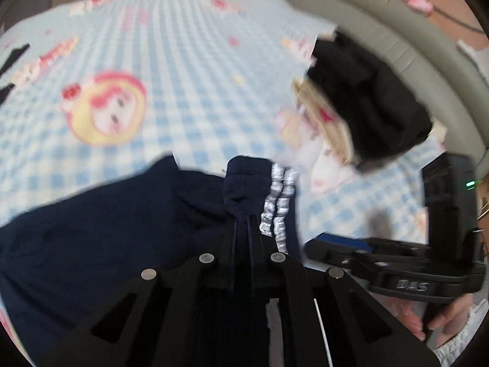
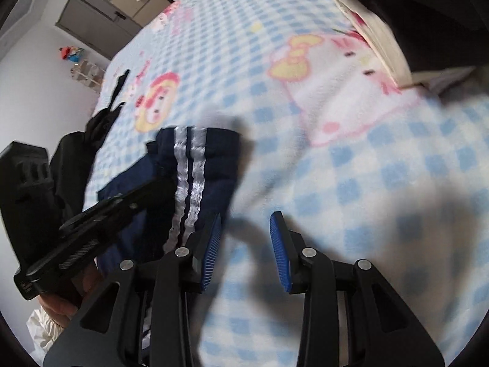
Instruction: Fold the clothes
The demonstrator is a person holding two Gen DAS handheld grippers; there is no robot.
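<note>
Left gripper (image 1: 243,214) was clamped on the navy garment (image 1: 91,229), lifting its striped edge; right gripper (image 2: 246,238) stood wide apart, holding nothing, above the blanket (image 2: 397,168).

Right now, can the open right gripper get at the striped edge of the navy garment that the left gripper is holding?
Probably yes. The right gripper is open over bare blue checked blanket, and the navy garment with two white stripes lies just beside its left finger. Only the left gripper, clamped on the cloth, crowds that side.
</note>
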